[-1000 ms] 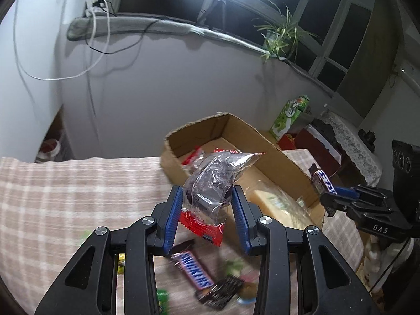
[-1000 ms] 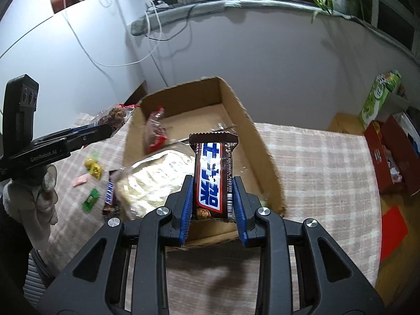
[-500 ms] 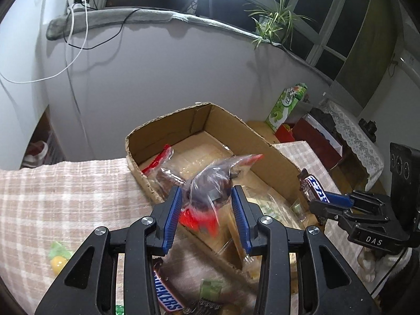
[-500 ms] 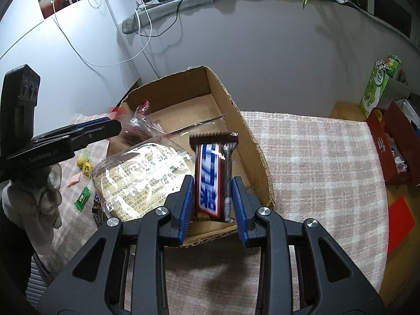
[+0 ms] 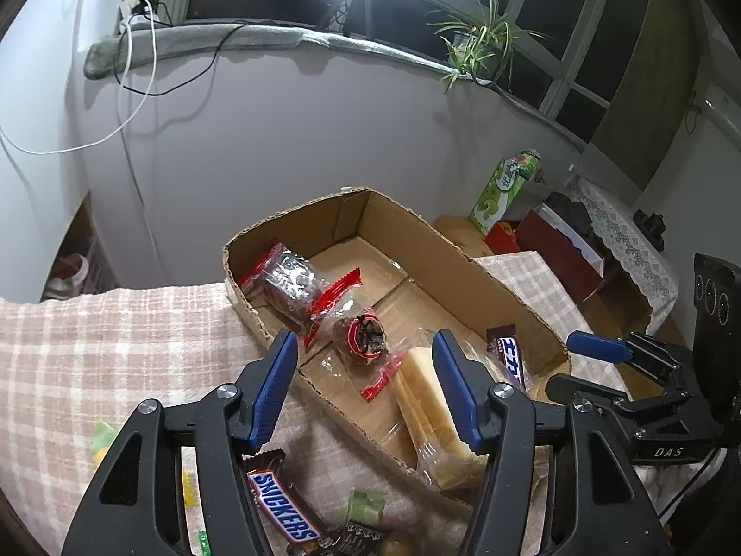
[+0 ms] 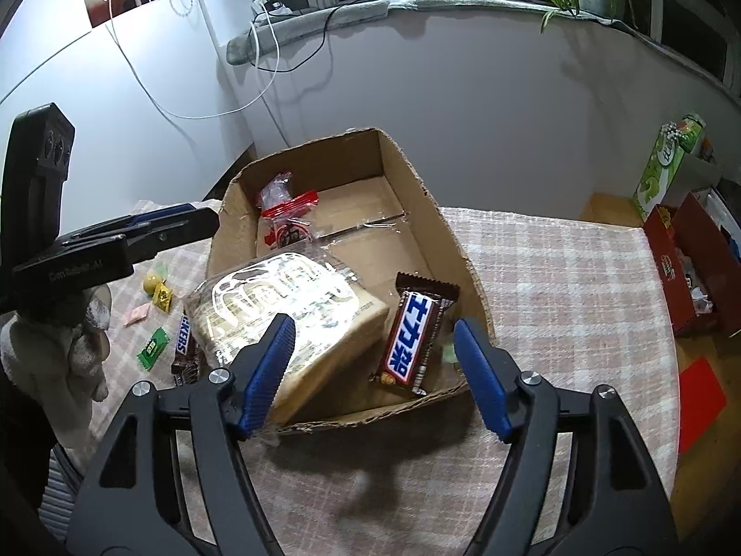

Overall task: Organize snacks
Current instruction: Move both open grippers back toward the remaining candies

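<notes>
Cardboard box [image 6: 456, 250], both claws opening, nothing gripped

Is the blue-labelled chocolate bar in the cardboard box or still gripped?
In the cardboard box: the chocolate bar lies free, leaning on its wall.

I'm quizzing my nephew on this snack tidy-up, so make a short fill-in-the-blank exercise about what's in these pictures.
1. The Snickers bar with the blue label lies inside the ____ box.
2. It leans against a clear-wrapped pack of ____.
3. The green candy lies on the checked ____.

Missing words: cardboard; bread; tablecloth
</notes>
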Demonstrator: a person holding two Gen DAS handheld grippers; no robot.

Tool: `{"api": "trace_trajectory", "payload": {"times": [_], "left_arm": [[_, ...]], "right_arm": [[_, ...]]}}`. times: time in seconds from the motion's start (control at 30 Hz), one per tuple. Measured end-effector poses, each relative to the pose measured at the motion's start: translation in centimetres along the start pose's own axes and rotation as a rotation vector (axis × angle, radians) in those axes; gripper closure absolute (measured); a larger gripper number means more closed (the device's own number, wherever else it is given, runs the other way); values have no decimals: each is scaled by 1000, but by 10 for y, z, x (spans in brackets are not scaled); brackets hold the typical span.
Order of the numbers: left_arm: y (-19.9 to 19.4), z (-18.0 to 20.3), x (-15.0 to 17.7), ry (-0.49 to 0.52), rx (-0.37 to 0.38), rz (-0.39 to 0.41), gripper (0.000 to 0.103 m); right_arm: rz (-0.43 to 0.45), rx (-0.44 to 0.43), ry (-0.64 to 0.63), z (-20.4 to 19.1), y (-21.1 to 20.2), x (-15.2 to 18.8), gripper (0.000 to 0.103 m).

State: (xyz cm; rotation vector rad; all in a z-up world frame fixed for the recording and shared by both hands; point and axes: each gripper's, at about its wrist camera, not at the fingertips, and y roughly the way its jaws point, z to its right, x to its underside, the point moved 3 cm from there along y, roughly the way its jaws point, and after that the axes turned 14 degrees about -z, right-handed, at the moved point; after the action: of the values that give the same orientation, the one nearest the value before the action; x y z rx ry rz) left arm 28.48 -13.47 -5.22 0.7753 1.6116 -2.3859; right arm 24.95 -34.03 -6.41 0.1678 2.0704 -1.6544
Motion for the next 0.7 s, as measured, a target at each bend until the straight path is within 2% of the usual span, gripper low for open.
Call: {"api": "trace_trajectory", "payload": {"times": [0.37, 0.7], "left_arm": [[-30, -12, 12, -29, 1, 44, 43], [-64, -38, 35, -73, -12, 82, 43]], "right_arm": [[25, -9, -31, -21, -20, 9, 29], [42, -43, -119, -65, -37, 21, 29]]}}
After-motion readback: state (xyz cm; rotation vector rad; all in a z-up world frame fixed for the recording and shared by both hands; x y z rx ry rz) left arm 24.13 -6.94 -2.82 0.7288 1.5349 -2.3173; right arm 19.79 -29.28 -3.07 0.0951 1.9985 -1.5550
